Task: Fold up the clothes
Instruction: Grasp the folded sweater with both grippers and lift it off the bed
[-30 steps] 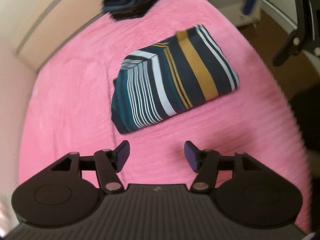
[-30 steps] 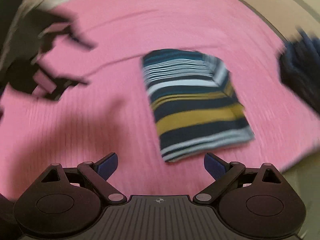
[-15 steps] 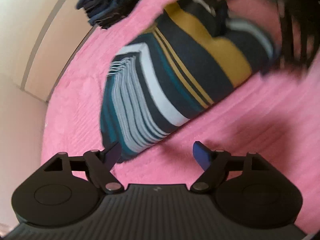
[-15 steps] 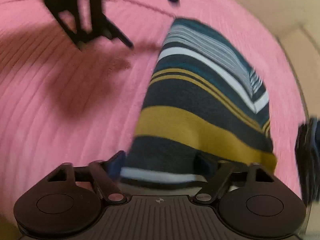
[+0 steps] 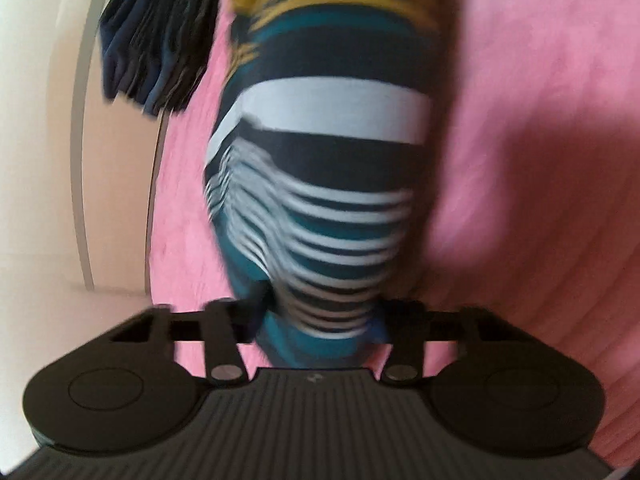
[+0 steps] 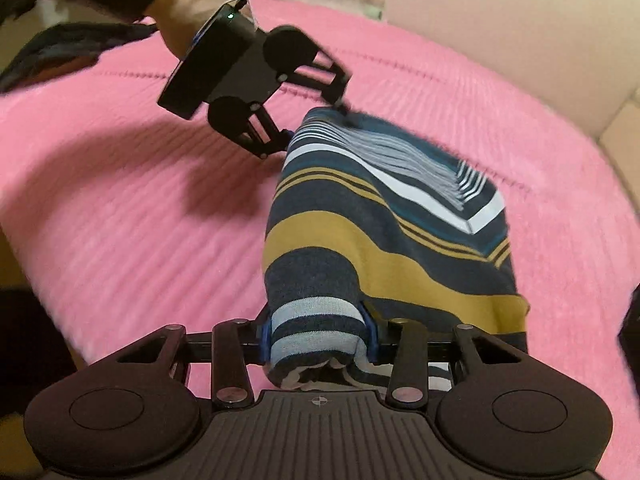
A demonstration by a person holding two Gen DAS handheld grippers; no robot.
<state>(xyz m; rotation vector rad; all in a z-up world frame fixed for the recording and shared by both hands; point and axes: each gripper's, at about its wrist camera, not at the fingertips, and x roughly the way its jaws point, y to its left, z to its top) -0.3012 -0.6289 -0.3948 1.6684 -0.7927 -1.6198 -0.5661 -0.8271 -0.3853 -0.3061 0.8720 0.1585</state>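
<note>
A folded garment (image 5: 320,160) (image 6: 380,220) with navy, teal, white and mustard stripes lies on a pink bedspread (image 5: 520,80) (image 6: 120,200). My right gripper (image 6: 317,334) is shut on its near end, and the fabric bulges between the blue pads (image 6: 370,332). At the opposite end, my left gripper (image 5: 320,316) (image 6: 310,126) has a finger on each side, and the fabric narrows between them. The left wrist view is blurred. A hand (image 6: 176,20) holds the left gripper.
A stack of dark blue folded clothes (image 5: 160,48) sits at the bed's edge by a beige wall (image 5: 40,160). Dark clothing (image 6: 60,48) lies at the far left of the bed. Cables and clutter show beyond the bed.
Both grippers moved in from above the bed to opposite ends of the striped garment. The right one closed on the near end and the left one narrowed around the far end.
</note>
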